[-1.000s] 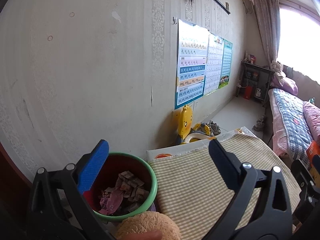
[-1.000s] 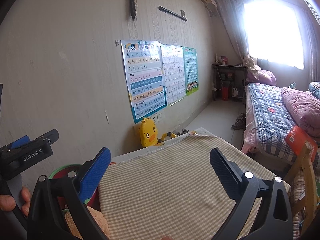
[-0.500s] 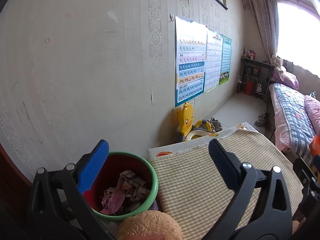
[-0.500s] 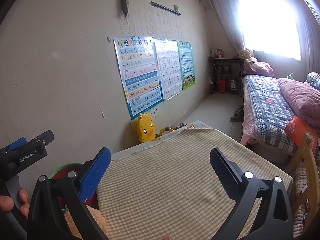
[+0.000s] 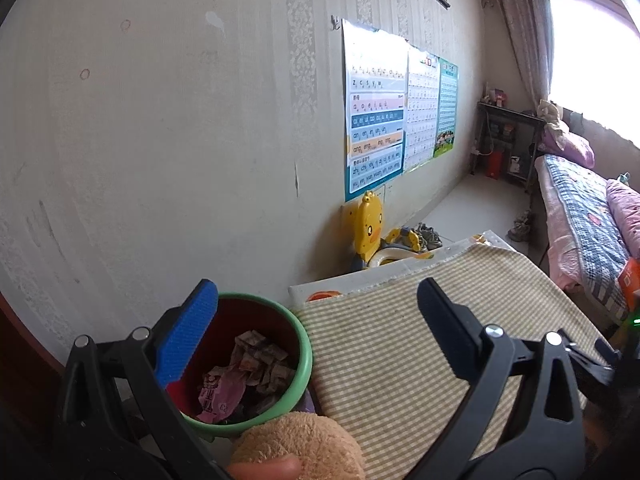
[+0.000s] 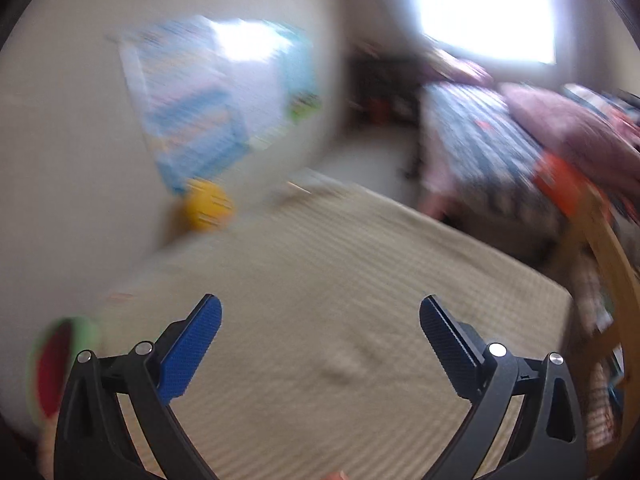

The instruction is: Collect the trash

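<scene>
While wall chart (image 5: pixel 374 128) reads "zh, ch, sh", both grippers' fingers gape, empty, near bin (image 5: pixel 256 364).

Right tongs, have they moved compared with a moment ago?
Yes. The right tongs have swung to the right: the yellow duck toy and wall charts sit further left than before, and the view is motion-blurred.

Colours and patterns around the trash bin

The bin (image 5: pixel 305 356) is red inside with a mint-green rim, holding pink and brown wrappers (image 5: pixel 240 376). The tablecloth (image 5: pixel 380 344) is beige-and-white gingham. A yellow duck toy (image 5: pixel 367 229) stands below blue, white and orange wall charts (image 5: pixel 374 120). The finger pad (image 5: pixel 188 340) is blue.
</scene>
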The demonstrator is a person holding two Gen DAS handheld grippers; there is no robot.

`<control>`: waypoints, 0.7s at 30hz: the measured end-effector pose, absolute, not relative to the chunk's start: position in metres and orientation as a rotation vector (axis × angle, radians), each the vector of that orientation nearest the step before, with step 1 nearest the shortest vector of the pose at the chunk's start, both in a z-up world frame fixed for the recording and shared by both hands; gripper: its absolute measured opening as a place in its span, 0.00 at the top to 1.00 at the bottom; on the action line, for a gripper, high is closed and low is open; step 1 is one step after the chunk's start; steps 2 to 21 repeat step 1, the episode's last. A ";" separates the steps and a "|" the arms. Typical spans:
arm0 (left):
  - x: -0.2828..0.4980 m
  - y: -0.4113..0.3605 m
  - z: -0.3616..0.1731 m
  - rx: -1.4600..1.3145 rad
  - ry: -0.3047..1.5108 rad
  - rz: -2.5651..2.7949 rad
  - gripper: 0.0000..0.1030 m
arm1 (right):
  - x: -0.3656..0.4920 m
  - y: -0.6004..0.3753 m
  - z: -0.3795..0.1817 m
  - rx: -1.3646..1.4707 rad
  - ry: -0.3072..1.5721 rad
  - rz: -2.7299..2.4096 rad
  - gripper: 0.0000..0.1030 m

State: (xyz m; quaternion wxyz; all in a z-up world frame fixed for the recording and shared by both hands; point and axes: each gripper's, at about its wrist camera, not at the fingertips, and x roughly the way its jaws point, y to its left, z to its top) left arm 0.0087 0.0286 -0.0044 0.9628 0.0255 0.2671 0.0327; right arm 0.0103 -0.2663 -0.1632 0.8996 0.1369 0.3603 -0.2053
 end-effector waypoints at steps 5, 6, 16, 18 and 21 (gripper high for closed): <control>0.008 0.028 -0.005 0.053 0.543 0.066 0.05 | 0.017 -0.275 -0.175 0.283 0.772 -0.453 0.07; 0.008 0.028 -0.005 0.053 0.543 0.066 0.05 | 0.017 -0.275 -0.175 0.283 0.772 -0.453 0.07; 0.008 0.028 -0.005 0.053 0.543 0.066 0.05 | 0.017 -0.275 -0.175 0.283 0.772 -0.453 0.07; 0.008 0.028 -0.005 0.053 0.543 0.066 0.05 | 0.017 -0.275 -0.175 0.283 0.772 -0.453 0.07; 0.008 0.028 -0.005 0.053 0.543 0.066 0.05 | 0.017 -0.275 -0.175 0.283 0.772 -0.453 0.07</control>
